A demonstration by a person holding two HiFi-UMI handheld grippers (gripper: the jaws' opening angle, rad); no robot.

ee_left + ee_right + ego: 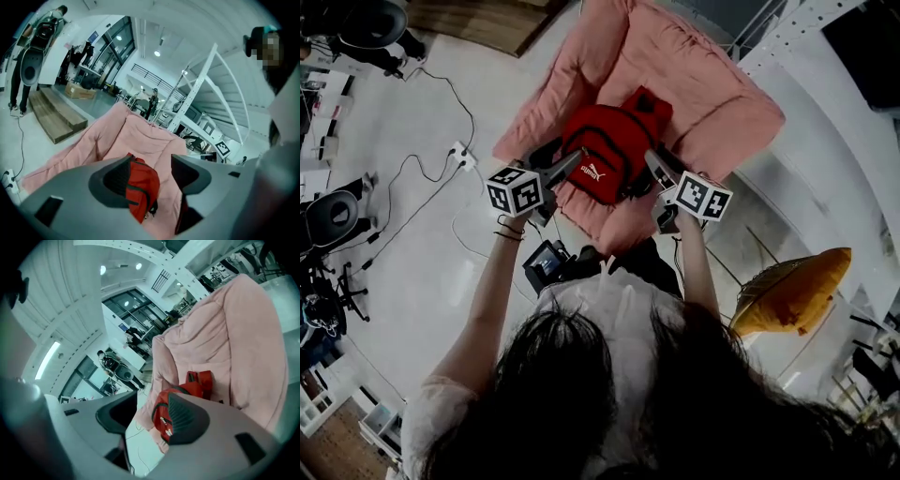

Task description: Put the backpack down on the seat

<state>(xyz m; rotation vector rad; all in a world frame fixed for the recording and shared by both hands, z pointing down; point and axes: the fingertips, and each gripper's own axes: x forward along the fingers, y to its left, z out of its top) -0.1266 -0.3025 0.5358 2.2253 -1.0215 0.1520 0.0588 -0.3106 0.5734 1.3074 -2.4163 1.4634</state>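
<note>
On pink seat (pixel 712 103), red backpack (pixel 605 150) — left hand-held gripper (pixel 571 162) and right hand-held gripper (pixel 655 162) either side, jaws apart — power strip (pixel 461 156) nearby

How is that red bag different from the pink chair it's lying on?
The red fabric backpack has black trim and a white logo; the pink padded armchair is plain. The backpack is small, the armchair far larger. The backpack lies on top; the armchair carries it. Both look soft.

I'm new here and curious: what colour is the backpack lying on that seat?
The backpack is red with black trim, clearest in the head view.
</note>
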